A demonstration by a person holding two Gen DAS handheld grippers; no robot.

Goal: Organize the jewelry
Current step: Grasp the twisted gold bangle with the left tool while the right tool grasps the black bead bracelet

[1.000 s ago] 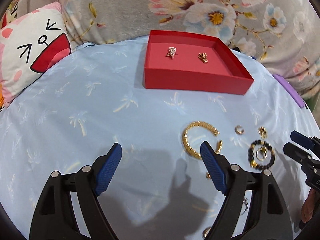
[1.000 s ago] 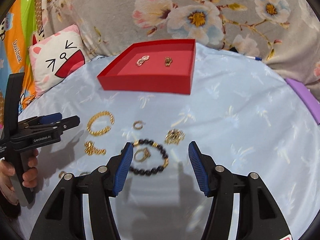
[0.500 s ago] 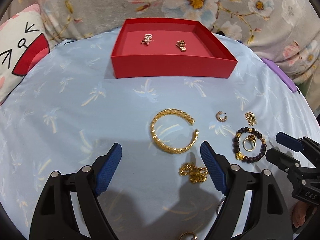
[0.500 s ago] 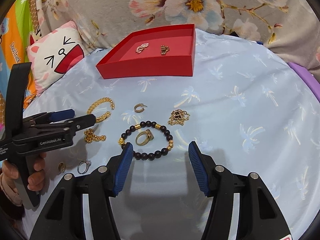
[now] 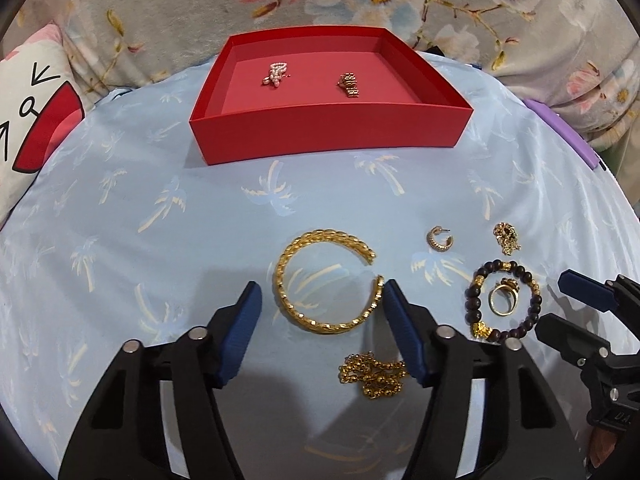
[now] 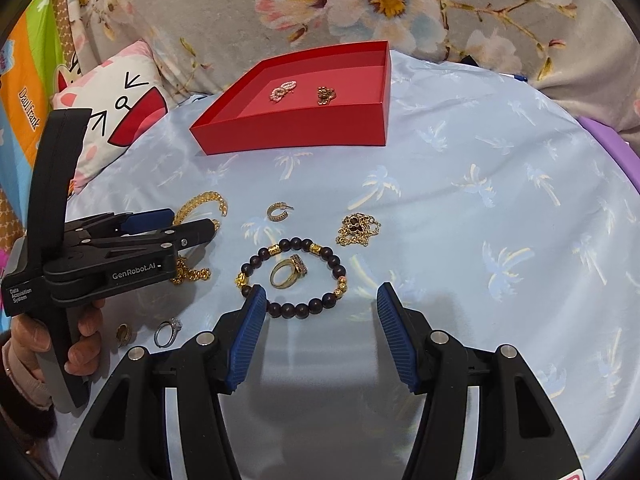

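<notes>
A home bedroom: palm-print bedsheet [image 5: 120, 208], floral blanket [image 6: 400, 4] and a cartoon cat pillow [image 6: 116, 108].

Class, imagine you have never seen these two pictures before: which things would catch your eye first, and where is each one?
First, the red tray at the far side of the pale blue palm-print cloth, with two small jewelry pieces inside. Next, the gold cuff bracelet lying open just ahead of the left tool, and the dark beaded bracelet with a gold ring inside its loop, before the open right tool.
</notes>
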